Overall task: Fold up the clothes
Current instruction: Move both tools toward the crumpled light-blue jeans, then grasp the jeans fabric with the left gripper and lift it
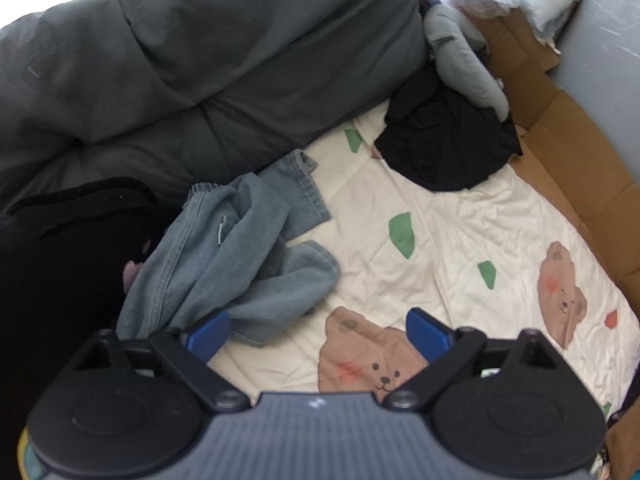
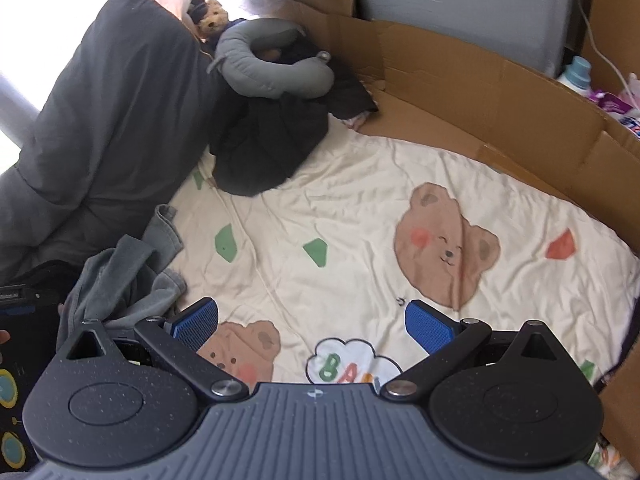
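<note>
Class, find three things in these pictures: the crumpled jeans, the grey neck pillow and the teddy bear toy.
crumpled jeans (image 1: 224, 256), left wrist view, on the bunched middle folds.
grey neck pillow (image 2: 256, 68), right wrist view, on its curved left arm.
teddy bear toy (image 2: 212, 20), right wrist view, on its face.

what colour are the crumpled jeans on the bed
Light blue denim jeans, shown best in the left wrist view.

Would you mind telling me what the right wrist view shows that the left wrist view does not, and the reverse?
Only the right wrist view shows the blue-capped bottle, the cloud print with letters and the right gripper, jaws open and empty. Only the left wrist view shows the left gripper, open and empty, and the jeans' hemmed leg ends. Both share the crumpled jeans, black garment, grey duvet, neck pillow and bear-print sheet.
</note>
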`<state>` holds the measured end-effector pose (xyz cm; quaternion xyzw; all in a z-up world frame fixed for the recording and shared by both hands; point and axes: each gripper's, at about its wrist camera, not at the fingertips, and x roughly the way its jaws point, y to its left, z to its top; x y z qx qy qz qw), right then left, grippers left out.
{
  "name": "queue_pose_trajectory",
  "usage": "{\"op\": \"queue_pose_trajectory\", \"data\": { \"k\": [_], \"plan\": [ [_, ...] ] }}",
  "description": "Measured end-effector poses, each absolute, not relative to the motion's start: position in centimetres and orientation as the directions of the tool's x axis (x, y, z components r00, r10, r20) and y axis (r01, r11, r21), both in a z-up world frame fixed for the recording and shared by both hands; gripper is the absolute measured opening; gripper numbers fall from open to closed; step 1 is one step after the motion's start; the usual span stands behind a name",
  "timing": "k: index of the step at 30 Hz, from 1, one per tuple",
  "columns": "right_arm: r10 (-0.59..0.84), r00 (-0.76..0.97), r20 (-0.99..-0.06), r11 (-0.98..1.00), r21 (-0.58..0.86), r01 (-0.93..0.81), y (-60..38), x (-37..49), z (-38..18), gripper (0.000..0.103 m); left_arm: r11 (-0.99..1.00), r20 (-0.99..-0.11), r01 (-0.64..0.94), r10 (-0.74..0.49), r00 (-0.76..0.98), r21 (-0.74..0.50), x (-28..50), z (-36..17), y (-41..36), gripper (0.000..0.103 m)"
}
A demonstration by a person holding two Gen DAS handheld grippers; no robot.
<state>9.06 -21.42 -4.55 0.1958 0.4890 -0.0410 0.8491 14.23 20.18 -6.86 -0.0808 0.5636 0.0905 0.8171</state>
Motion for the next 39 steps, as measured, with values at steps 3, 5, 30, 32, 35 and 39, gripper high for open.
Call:
{"op": "queue_pose_trajectory", "data": {
  "k": [3, 5, 30, 32, 35, 39],
  "plan": [
    [0.138, 0.526, -0.839, 0.927, 0.297, 0.231, -21.1, 9.7, -5.3, 0.103, 0.97, -0.938, -0.241, 0.065, 0.34, -0.02, 14.5, -7.7, 20.5, 0.096],
    [0.148, 0.531, -0.835, 0.931, 0.299, 0.21, -20.9, 10.2, -5.8, 0.103, 0.97, -0.937, -0.245, 0.079, 0.34, -0.007, 14.6, -8.3, 20.8, 0.095],
    [0.375, 0.64, -0.67, 0.881, 0.474, -0.019, -16.6, 10.1, -22.7, 0.098, 0.958, -0.916, -0.239, 0.231, 0.327, 0.156, 17.9, -22.1, 28.1, 0.065],
    [0.408, 0.627, -0.664, 0.869, 0.492, -0.044, -16.0, 9.2, -24.5, 0.098, 0.962, -0.914, -0.218, 0.23, 0.333, 0.163, 17.5, -22.8, 28.6, 0.065],
    [0.423, 0.6, -0.679, 0.864, 0.502, -0.041, -15.2, 8.4, -26.8, 0.098, 0.965, -0.908, -0.19, 0.24, 0.344, 0.183, 17.2, -23.4, 28.7, 0.065],
    [0.416, 0.6, -0.683, 0.841, 0.54, 0.031, -14.9, 8.6, -28.8, 0.098, 0.949, -0.893, -0.245, 0.278, 0.354, 0.199, 17.1, -24.0, 28.8, 0.031]
  ]
}}
